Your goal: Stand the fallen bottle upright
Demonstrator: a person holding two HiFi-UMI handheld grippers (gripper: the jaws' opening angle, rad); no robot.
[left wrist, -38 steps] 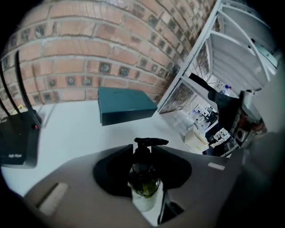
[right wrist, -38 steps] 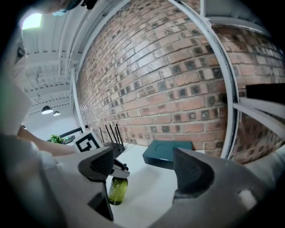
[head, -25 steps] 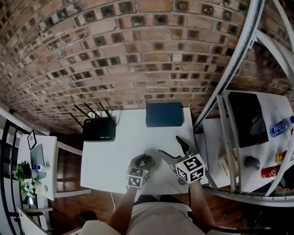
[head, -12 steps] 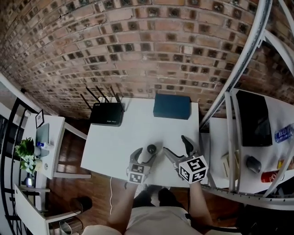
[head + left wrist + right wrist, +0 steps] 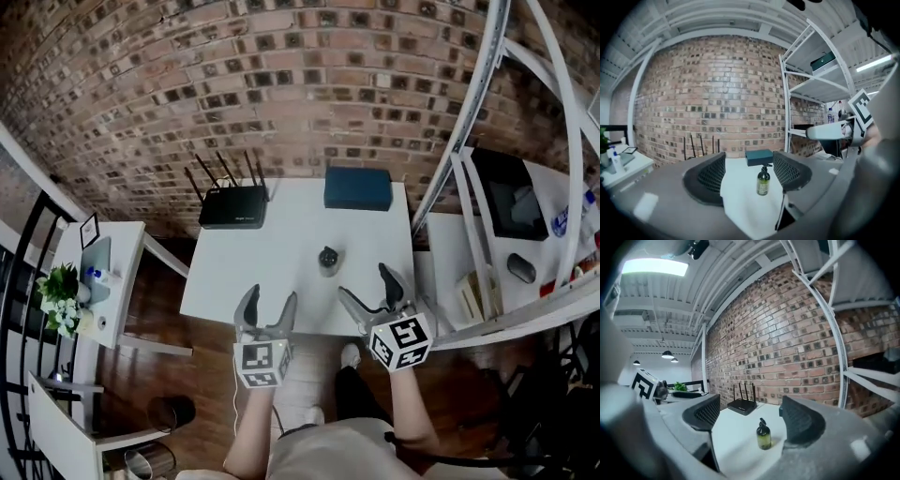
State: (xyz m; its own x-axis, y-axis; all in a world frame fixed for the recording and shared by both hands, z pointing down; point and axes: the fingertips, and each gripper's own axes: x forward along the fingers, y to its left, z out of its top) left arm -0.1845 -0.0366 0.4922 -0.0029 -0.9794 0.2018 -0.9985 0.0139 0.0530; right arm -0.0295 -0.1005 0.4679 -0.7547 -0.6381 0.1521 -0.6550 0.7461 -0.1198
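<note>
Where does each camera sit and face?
Head view: on the person's head, looking steeply down on the table; left gripper, right gripper and forearms show.
Left gripper view: on that gripper, facing the brick wall; its open jaws show.
Right gripper view: likewise, angled toward the router; open jaws show.
Shared: all see the upright bottle.

White table [image 5: 262, 272] — upright bottle [image 5: 328, 260], router [image 5: 232, 206], box [image 5: 357, 188].

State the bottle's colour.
The bottle is dark green, black at the top; the left gripper view shows it best.
</note>
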